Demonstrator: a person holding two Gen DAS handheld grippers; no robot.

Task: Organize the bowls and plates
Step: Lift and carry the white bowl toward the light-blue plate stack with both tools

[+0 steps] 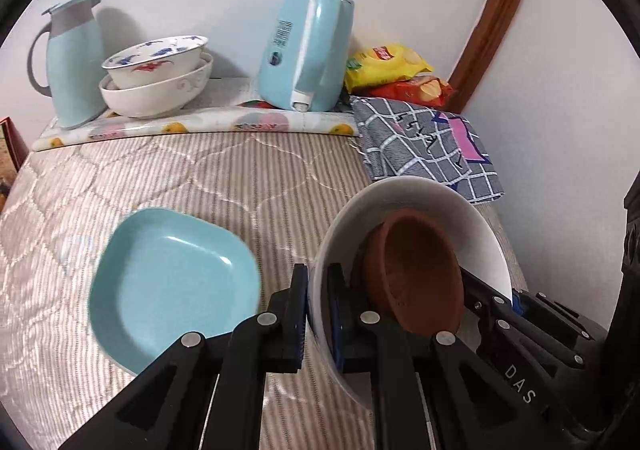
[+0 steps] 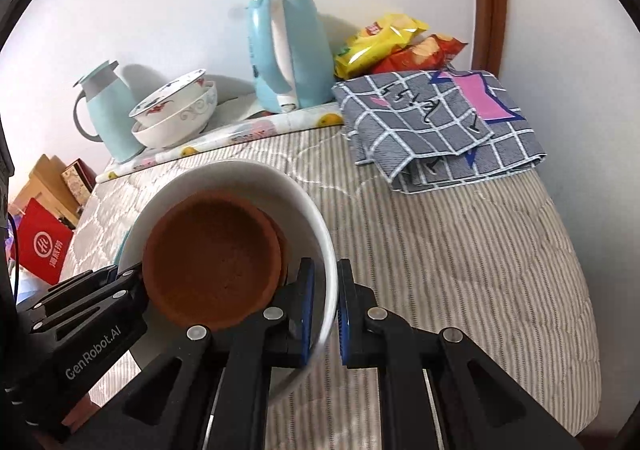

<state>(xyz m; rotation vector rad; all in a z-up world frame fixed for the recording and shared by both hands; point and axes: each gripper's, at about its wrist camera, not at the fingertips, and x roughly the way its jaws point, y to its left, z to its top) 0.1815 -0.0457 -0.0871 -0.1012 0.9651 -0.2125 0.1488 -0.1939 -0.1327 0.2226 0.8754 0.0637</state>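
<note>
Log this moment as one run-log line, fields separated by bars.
left gripper shut on white bowl rim | right gripper shut on opposite rim | brown bowl nested inside | teal plate on bed

A striped quilted bed (image 1: 224, 178) carries a teal plate (image 1: 172, 282), a folded checked cloth (image 1: 424, 138) at its far right, and along the wall a fruit-print mat (image 1: 224, 124) bearing jug, stacked bowls and kettle
</note>
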